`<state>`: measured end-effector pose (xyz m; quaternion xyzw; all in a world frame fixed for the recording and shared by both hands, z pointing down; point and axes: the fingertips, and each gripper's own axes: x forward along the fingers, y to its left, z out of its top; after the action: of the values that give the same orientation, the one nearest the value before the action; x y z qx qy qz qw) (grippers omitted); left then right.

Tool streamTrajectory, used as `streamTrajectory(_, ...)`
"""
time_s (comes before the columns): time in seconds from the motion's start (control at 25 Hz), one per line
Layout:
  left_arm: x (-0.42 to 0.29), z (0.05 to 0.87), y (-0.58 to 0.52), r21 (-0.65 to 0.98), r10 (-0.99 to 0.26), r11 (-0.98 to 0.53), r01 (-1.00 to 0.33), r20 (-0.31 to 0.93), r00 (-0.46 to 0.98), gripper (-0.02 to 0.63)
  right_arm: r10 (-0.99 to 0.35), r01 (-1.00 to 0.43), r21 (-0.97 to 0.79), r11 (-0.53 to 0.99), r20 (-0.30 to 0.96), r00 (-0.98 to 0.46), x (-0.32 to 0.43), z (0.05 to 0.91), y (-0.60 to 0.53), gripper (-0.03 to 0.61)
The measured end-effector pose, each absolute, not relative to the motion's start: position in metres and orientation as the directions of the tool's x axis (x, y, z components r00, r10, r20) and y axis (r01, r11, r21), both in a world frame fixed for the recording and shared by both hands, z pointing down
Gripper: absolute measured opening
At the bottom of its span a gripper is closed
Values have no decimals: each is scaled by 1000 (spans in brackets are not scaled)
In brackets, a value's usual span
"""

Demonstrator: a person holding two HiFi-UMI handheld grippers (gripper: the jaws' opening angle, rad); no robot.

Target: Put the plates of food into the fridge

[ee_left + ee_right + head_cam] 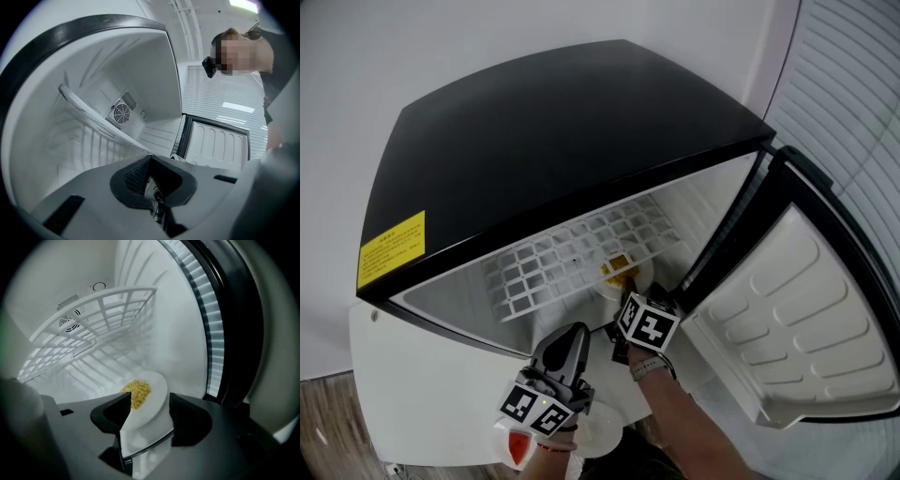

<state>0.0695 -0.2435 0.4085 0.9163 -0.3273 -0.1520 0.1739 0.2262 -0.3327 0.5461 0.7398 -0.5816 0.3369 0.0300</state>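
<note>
Plate of yellow food (157,392) lying inside the fridge (562,122) beneath the wire shelf (93,319), between the parted, unpressing jaws of the right gripper (150,404), while the left gripper (150,178) has its jaws together, empty; stiff, smooth and probably breakable, it is best pinched at its bare rim

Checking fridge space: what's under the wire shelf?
One white plate of yellow food, beneath the wire shelf. The right gripper covers its near edge.
</note>
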Motion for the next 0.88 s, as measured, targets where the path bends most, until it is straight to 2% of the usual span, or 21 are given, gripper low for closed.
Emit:
streamTrajectory(0.36,66,398,-230,409,-659,-725,-555,-176,731,6,-927,-963,-232,-137,373,43,209,503,-314,238)
streamTrajectory(0.48,63,389,-223,404,-660,-727,-555,-192,726,6,-955,-974,-216,-66,298,-1,199,482,-302,236)
streamTrajectory(0.88,52,367,-187,377,-650,-745,-550,-224,727,6,-969,-979,-154,136,184,-163,168,432,-235,236)
